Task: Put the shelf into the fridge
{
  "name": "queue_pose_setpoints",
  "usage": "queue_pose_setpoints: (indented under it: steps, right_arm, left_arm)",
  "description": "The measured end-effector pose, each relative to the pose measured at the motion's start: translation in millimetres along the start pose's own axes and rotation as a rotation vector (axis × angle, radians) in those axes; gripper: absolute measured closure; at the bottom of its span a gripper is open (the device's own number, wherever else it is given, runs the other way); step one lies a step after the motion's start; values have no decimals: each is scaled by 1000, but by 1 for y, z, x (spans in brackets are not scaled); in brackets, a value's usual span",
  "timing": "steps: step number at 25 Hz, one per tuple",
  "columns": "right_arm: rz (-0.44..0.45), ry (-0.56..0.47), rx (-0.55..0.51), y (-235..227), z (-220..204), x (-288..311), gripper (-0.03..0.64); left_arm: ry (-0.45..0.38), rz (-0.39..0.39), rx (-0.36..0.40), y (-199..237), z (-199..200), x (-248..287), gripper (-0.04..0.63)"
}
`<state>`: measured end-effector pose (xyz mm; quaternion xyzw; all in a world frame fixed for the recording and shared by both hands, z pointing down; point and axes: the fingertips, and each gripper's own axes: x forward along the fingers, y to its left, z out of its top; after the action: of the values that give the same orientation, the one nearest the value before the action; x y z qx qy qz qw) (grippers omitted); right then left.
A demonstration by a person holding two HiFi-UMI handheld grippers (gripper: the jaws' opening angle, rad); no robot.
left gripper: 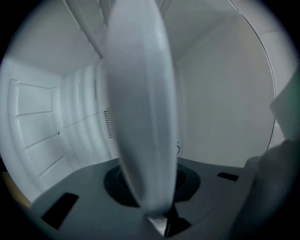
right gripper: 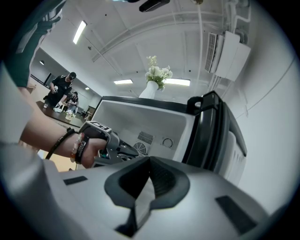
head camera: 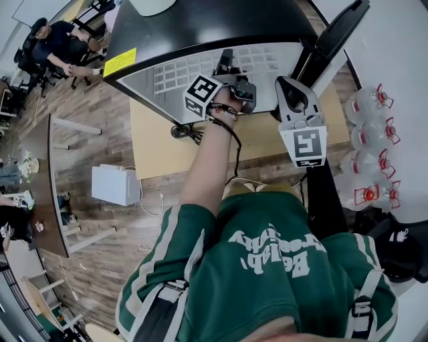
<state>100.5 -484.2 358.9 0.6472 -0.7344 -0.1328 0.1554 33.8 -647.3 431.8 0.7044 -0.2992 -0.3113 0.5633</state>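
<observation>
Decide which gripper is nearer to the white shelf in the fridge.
Left. The left gripper reaches inside the fridge, with the shelf edge between its jaws. The right gripper is outside the fridge, beside the open fridge door, clear of the shelf.

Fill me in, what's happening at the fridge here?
A person in a green shirt is fitting the white grid shelf into the open fridge. The left hand-held gripper reaches into the fridge with the shelf's edge between its jaws; whether the pads press on it isn't clear. The right hand-held gripper is shut and empty, held beside the open door. How far in the shelf sits I can't tell.
</observation>
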Motion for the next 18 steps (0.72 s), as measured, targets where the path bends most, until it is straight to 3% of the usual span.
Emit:
queue_pose_setpoints:
  steps: [18]
  right_arm:
    - [-12, 9, -6, 4, 4, -12, 614]
  left_arm:
    - [29, -1, 34, -1, 1, 4, 522]
